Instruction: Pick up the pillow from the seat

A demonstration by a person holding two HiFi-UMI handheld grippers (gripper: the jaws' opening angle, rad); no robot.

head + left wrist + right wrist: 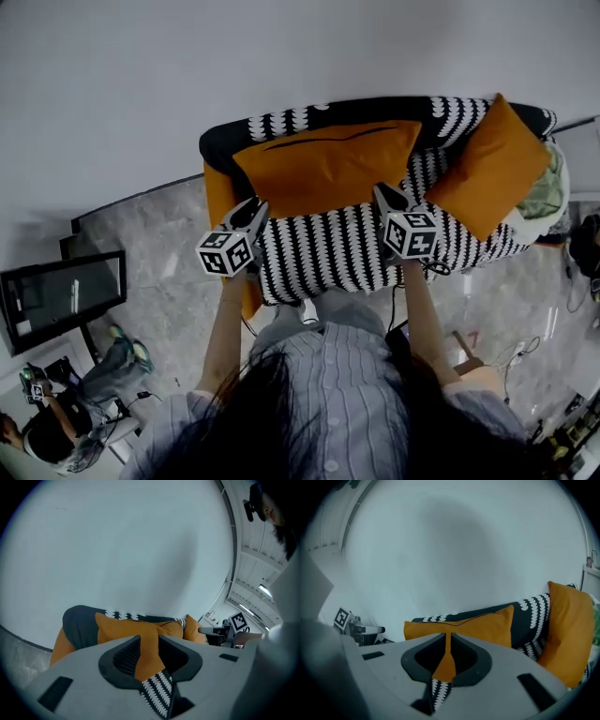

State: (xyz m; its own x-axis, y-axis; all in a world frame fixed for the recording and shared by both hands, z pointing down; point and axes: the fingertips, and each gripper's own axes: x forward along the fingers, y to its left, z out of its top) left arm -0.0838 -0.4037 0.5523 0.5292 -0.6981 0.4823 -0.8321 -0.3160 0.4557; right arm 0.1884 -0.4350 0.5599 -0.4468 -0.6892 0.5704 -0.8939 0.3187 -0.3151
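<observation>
An orange pillow [323, 164] leans against the back of a black-and-white patterned sofa [319, 253]. My left gripper [255, 212] holds its lower left corner and my right gripper [386, 197] its lower right corner. In the left gripper view a broad fold of the orange pillow [122, 627] fills the narrow gap of the left gripper [149, 641]. In the right gripper view the right gripper [447, 639] pinches a thin edge of the pillow [478, 625]. Patterned seat fabric shows below both jaws.
A second orange pillow [492, 164] stands on edge at the sofa's right end, close to my right gripper. A white wall rises behind the sofa. On the marble floor are a dark screen [61, 291] at the left, a seated person [56, 431], and cables [516, 361] at the right.
</observation>
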